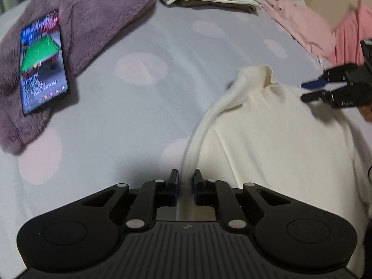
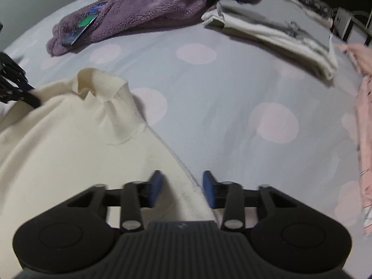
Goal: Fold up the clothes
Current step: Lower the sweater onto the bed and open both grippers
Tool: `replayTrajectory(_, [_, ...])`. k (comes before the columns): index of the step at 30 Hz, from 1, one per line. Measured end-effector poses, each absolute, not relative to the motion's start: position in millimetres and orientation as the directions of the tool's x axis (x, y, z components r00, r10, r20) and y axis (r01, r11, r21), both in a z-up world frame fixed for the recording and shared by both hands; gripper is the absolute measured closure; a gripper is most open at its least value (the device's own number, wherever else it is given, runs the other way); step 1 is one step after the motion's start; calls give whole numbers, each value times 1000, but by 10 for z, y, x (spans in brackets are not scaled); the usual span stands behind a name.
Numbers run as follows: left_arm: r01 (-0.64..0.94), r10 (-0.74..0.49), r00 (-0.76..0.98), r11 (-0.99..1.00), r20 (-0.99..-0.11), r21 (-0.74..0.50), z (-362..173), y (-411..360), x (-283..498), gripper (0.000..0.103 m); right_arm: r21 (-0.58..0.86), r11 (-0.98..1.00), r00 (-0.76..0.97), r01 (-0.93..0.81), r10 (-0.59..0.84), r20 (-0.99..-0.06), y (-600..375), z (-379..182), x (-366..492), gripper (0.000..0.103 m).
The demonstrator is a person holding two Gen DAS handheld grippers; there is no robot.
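Item: cream top, high-necked, spread on the spotted grey bedsheet, collar toward the far side. It lies at the near right in the left wrist view and at the near left in the right wrist view.

Handling (judged): soft knit, light and limp; it will drape and slide rather than hold a crease. The shoulder seams or side edges look the best places to take hold.

Left gripper: jaws nearly together, pinched on the top's left edge.

Right gripper: jaws apart, straddling the top's right edge; the blue pads do not press on it.

Also present: purple fleece at far left, with a lit phone resting on it; folded pale clothes at the far side; pink garment at far right.
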State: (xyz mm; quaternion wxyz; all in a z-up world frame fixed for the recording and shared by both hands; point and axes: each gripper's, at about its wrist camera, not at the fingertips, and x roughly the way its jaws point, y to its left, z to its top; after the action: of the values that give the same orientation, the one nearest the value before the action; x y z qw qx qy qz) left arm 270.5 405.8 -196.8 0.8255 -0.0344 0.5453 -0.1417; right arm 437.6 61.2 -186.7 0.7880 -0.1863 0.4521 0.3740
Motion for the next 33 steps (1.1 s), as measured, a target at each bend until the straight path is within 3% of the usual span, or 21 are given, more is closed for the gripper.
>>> replayTrajectory(3, [202, -293, 352, 951, -889, -233, -1976, 4091, 2726, 98, 67, 648, 285, -759, 423, -860, 585, -1875, 4399, 92])
replayTrajectory(4, [199, -299, 349, 950, -888, -242, -1961, 4122, 2732, 98, 71, 644, 281, -762, 427, -859, 566, -1862, 4397, 95])
replayTrajectory(12, [191, -363, 388, 931, -847, -311, -1618, 4436, 2794, 99, 105, 609, 322, -786, 548, -772, 317, -1388, 4364, 97])
replayTrajectory(16, [255, -372, 391, 923, -842, -289, -1416, 4508, 2946, 99, 84, 588, 334, -805, 565, -754, 258, -1130, 4424, 97])
replayTrajectory(20, [221, -353, 392, 932, -849, -285, -1420, 4534, 3156, 99, 65, 650, 409, -758, 549, -729, 225, -1044, 4559, 98])
replayTrajectory(33, [151, -223, 364, 972, -904, -179, -1951, 4297, 3389, 95, -64, 740, 456, -670, 341, -822, 690, -1853, 4744, 97])
